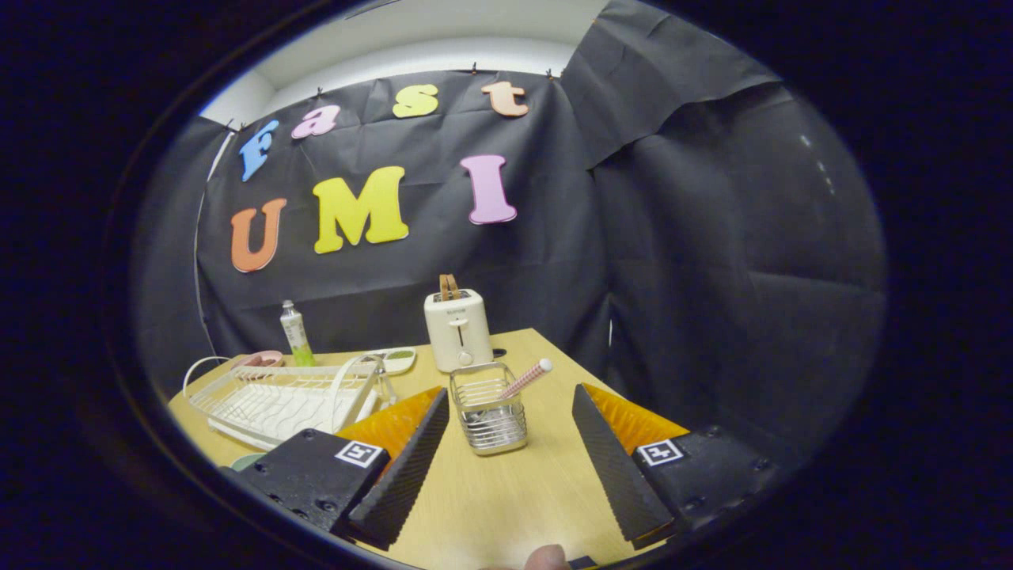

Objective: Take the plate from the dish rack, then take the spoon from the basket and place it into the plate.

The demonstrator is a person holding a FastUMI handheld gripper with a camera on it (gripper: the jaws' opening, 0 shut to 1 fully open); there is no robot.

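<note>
A light wooden table point(506, 491) carries everything. Near its middle stands a wire basket point(489, 416) with a pink-handled spoon point(529, 378) leaning out of it. Just behind the basket is a cream toaster point(457, 328). On the left lies a white dish rack point(285, 400). Farther left, at the back, stands a green-and-white bottle point(295, 334) beside a pink dish point(261, 359). A small white dish point(398, 359) sits between rack and toaster.

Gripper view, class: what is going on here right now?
A person's hand-held gripper is open over a wooden table, gripping nothing. Just ahead, between its fingers, stands a wire basket with a pink-handled spoon leaning out. The white dish rack lies alongside, and a toaster stands beyond the basket.
</note>
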